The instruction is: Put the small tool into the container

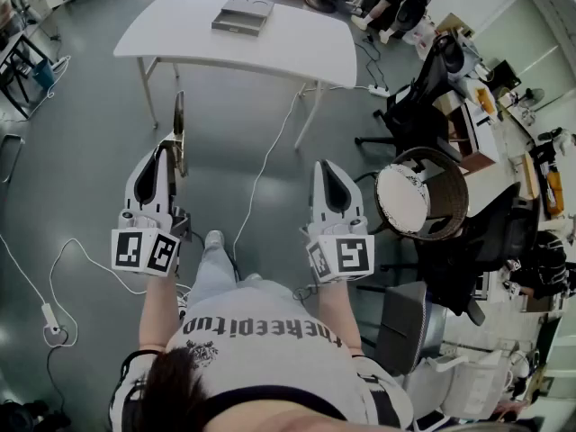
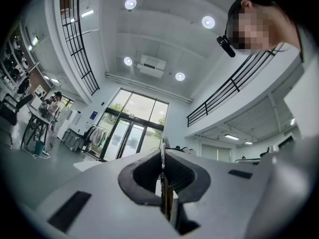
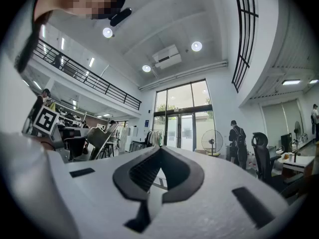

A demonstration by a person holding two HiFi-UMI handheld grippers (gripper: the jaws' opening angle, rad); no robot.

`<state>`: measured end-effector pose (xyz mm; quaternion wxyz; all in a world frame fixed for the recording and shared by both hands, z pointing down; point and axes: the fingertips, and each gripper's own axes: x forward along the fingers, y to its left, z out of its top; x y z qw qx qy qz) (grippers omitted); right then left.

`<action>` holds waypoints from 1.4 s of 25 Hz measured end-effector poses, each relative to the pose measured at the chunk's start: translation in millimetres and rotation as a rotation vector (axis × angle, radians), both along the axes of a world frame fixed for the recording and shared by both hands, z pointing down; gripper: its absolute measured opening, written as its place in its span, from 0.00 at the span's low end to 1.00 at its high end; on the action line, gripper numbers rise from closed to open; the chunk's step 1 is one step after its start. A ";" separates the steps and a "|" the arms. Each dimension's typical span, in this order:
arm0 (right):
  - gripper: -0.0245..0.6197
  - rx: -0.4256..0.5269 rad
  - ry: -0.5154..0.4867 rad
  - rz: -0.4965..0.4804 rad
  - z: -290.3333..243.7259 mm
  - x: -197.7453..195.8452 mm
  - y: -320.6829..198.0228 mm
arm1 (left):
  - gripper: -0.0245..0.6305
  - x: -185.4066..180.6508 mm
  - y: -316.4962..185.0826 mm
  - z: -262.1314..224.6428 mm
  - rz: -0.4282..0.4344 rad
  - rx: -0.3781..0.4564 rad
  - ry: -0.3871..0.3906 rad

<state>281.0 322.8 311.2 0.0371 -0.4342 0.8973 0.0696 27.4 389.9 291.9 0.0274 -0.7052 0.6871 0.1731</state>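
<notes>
My left gripper (image 1: pixel 167 156) is shut on the small tool (image 1: pixel 179 126), a thin flat brass-coloured metal piece that sticks out past the fingertips. In the left gripper view the tool (image 2: pixel 163 180) stands edge-on between the closed pads. My right gripper (image 1: pixel 332 171) is held level beside it, jaws together with nothing between them; in the right gripper view its tips (image 3: pixel 160 152) meet. The container (image 1: pixel 243 14), a shallow grey tray, lies on the far side of a white table (image 1: pixel 171 36) well ahead of both grippers. Both grippers hang over the floor.
A round wicker basket (image 1: pixel 447 194) stands at the right beside black office chairs (image 1: pixel 409 115) and cluttered desks (image 1: pixel 504 142). White cables (image 1: pixel 261 174) run over the grey floor, with a power strip (image 1: pixel 50 317) at the left. The person's feet (image 1: pixel 213 241) are below.
</notes>
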 end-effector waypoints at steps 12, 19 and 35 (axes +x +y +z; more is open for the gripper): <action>0.04 -0.011 -0.013 0.016 4.1 -10.8 -34.4 | 0.06 -8.5 -37.9 0.5 0.023 -0.013 -0.001; 0.04 -0.010 -0.031 0.017 0.1 -35.4 -66.3 | 0.06 -35.8 -70.6 -2.0 0.029 -0.012 -0.002; 0.04 -0.031 -0.039 0.031 4.5 -124.8 -148.3 | 0.06 -122.9 -157.0 -3.5 0.070 0.011 -0.016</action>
